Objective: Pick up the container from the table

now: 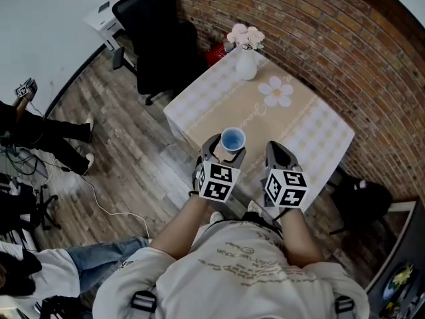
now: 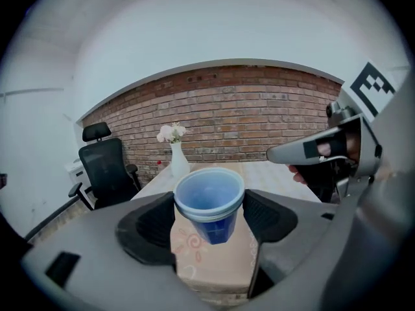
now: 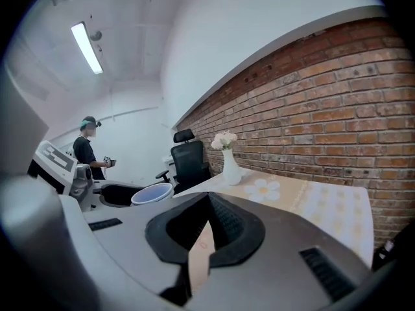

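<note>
A blue plastic cup (image 1: 233,139) (image 2: 209,203) sits between the two jaws of my left gripper (image 1: 226,149) (image 2: 209,216), which is shut on it just below the rim. The cup is upright and appears to hang a little above the near edge of the table (image 1: 319,135). In the right gripper view the cup (image 3: 151,194) shows to the left, its rim level. My right gripper (image 1: 277,150) (image 3: 206,206) hovers beside it on the right, its jaws shut tip to tip with nothing between them.
A white vase with pale flowers (image 1: 246,60) stands at the table's far corner, and a daisy-shaped mat (image 1: 276,92) lies mid-table. A black office chair (image 1: 159,38) is to the left, a brick wall (image 1: 319,32) behind. People are at the left (image 3: 87,149).
</note>
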`<action>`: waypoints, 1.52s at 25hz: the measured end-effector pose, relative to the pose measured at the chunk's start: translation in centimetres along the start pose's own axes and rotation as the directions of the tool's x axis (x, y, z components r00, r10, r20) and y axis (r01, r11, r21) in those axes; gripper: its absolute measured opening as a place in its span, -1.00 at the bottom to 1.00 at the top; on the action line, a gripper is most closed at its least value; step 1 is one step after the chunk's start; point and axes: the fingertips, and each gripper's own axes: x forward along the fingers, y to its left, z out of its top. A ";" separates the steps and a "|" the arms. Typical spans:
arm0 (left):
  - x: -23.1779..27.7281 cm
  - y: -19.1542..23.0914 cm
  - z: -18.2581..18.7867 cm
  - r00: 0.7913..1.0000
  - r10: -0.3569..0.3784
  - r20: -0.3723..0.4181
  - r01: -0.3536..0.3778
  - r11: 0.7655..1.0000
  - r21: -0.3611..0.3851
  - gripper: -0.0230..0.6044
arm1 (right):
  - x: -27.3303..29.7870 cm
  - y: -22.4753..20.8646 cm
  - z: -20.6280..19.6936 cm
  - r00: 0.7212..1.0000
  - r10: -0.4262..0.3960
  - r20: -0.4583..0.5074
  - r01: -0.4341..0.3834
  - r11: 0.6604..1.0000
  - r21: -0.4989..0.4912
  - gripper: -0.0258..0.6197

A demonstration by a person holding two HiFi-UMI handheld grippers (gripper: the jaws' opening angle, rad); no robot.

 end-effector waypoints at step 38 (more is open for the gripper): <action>-5.8 5.3 0.3 0.996 0.080 0.036 -0.075 0.990 -0.119 0.12 | 1.9 5.9 2.2 0.995 0.087 0.054 -0.082 0.993 -0.089 -0.92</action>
